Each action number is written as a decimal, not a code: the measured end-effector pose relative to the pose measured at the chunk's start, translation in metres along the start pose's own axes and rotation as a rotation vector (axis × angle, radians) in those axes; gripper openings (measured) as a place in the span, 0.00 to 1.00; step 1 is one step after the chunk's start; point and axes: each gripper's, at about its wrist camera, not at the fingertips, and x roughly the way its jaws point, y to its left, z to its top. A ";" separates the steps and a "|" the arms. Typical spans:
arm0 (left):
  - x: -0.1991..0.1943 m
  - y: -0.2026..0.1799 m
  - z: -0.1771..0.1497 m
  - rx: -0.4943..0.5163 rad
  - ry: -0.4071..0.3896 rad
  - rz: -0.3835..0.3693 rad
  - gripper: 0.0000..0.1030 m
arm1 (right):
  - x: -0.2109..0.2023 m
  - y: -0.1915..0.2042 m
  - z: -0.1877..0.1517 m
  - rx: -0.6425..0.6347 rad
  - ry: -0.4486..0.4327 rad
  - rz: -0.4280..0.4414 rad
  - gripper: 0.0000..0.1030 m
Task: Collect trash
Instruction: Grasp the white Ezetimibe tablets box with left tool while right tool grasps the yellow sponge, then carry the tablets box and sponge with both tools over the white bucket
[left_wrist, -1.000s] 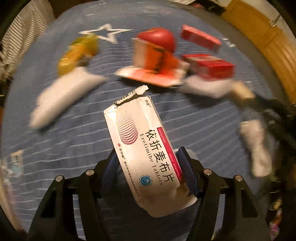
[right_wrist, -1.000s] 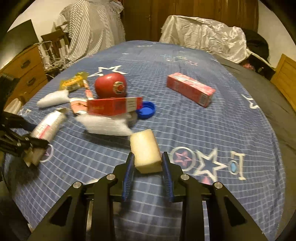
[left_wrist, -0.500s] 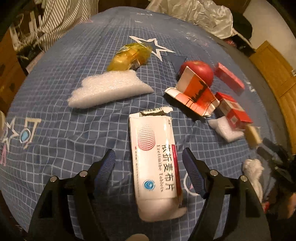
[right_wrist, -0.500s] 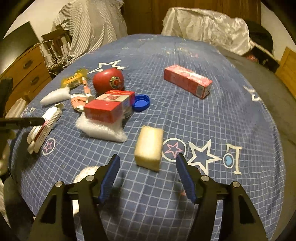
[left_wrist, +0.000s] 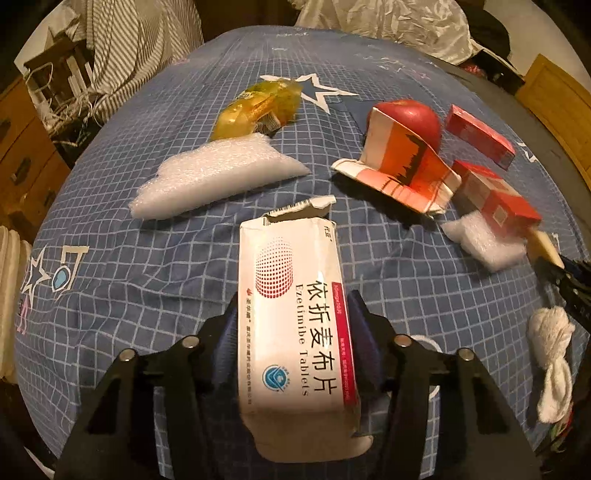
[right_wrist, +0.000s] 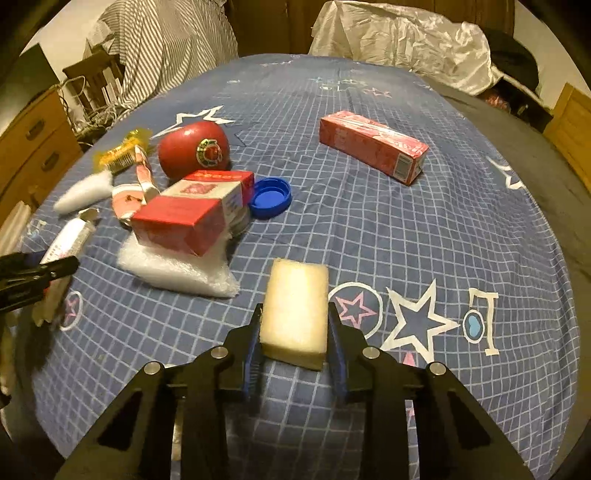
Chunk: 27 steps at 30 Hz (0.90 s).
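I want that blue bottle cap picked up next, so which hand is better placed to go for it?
Right, probably. The blue cap lies in open view ahead of the right gripper, but that gripper is shut on the foam block. The left gripper clamps the tablet box.

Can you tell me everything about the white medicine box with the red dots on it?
The white medicine box is a long cardboard carton with a red dotted circle, a red stripe down one edge and "Ezetimibe Tablets" printed on it. Its far end is torn open, with a ragged flap sticking up. It points away over the blue checked bedspread, with the left gripper fingers pressing its two long sides.
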 end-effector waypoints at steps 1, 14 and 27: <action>-0.004 0.002 -0.004 0.004 -0.010 -0.001 0.49 | -0.001 0.000 -0.002 0.004 -0.009 -0.003 0.31; -0.073 0.001 -0.020 0.006 -0.255 0.005 0.47 | -0.096 0.052 -0.014 0.003 -0.374 -0.051 0.30; -0.174 -0.014 -0.028 -0.011 -0.564 -0.028 0.47 | -0.192 0.127 -0.012 -0.024 -0.639 -0.038 0.30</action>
